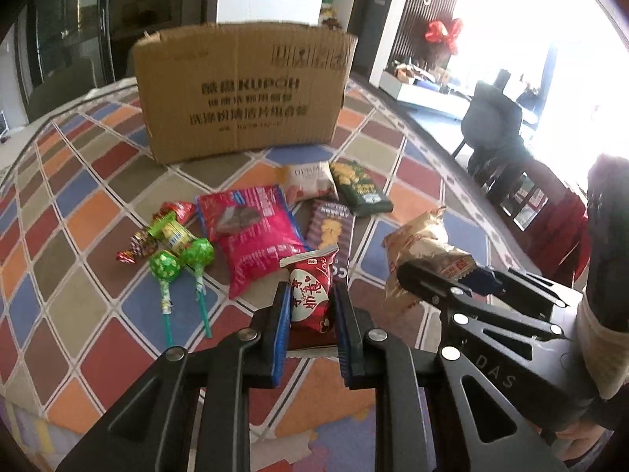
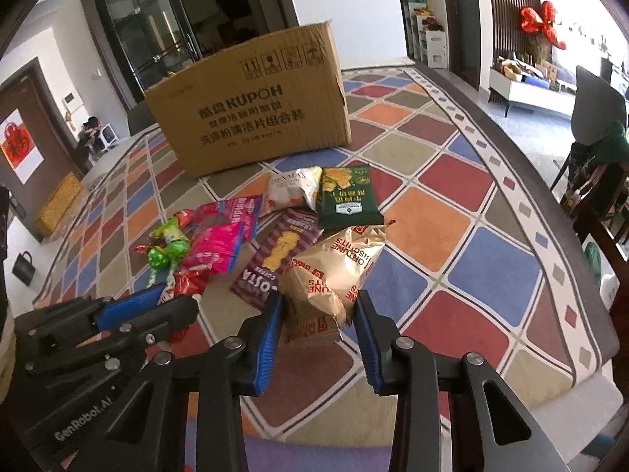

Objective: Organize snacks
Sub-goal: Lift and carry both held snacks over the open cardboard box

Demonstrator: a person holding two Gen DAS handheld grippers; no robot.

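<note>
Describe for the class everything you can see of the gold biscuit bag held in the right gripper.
The gold biscuit bag is a crinkled, shiny foil-look pouch printed in red with "FORTUNE BISCUITS". It is puffy and creased, with a serrated sealed end pointing away from the camera. The right gripper pinches its near end between blue pads, holding it tilted above the patterned tablecloth, in front of the purple Costa packet.

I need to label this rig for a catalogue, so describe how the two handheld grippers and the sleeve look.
Both the left gripper and right gripper are black metal linkages with silver rivets and triangular cut-outs; their fingers carry ribbed blue pads. White lettering reads "GenRobot.AI" on the left one and "DAS" on the right. The sleeve behind the right gripper is dark with a cream cuff. No cables show.
</note>
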